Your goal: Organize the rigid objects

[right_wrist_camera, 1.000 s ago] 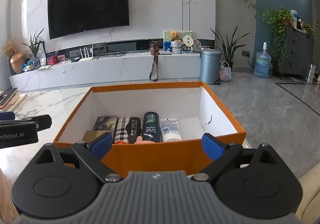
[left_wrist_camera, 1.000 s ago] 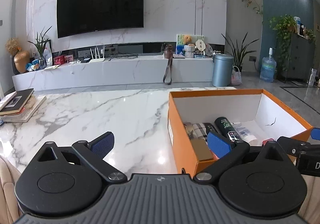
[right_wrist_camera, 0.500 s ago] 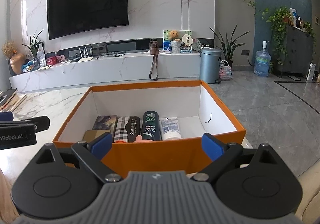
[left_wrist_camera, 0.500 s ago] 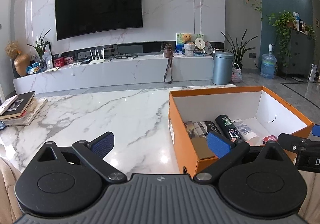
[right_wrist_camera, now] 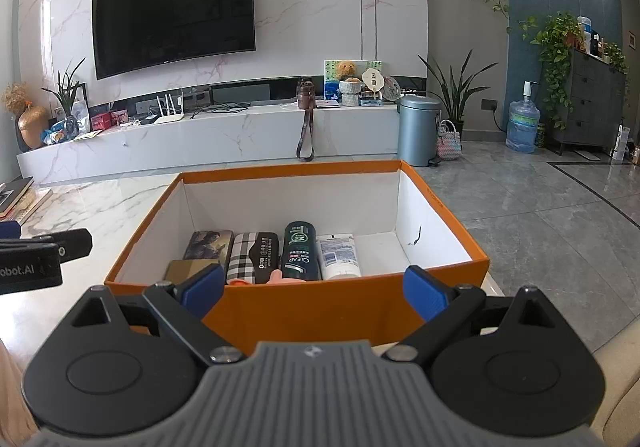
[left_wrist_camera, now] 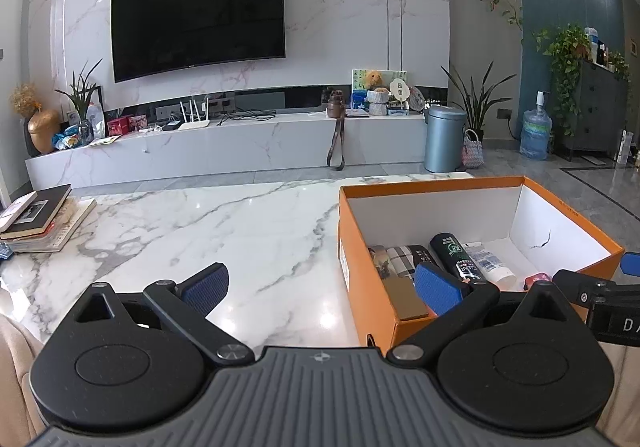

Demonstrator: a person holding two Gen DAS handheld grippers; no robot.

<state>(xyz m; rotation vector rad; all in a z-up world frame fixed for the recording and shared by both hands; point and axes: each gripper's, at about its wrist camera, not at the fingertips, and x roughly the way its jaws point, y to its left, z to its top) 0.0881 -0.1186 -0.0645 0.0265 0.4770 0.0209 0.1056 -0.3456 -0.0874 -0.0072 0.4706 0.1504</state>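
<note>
An orange box with white inner walls stands on the marble table. Inside lie a dark picture card, a gold case, a plaid pouch, a dark green bottle and a white tube. My right gripper is open, held just in front of the box's near wall, with nothing between its fingers. My left gripper is open and empty over the table at the box's left wall. A small red item shows at the box's near right.
A stack of books lies at the table's far left edge. Beyond the table are a white TV console, a wall TV, a grey bin, a water jug and plants. The other gripper's body shows at the left.
Both grippers have drawn back slightly and risen a little, so the box looks marginally farther. Nothing was taken hold of or let go.
</note>
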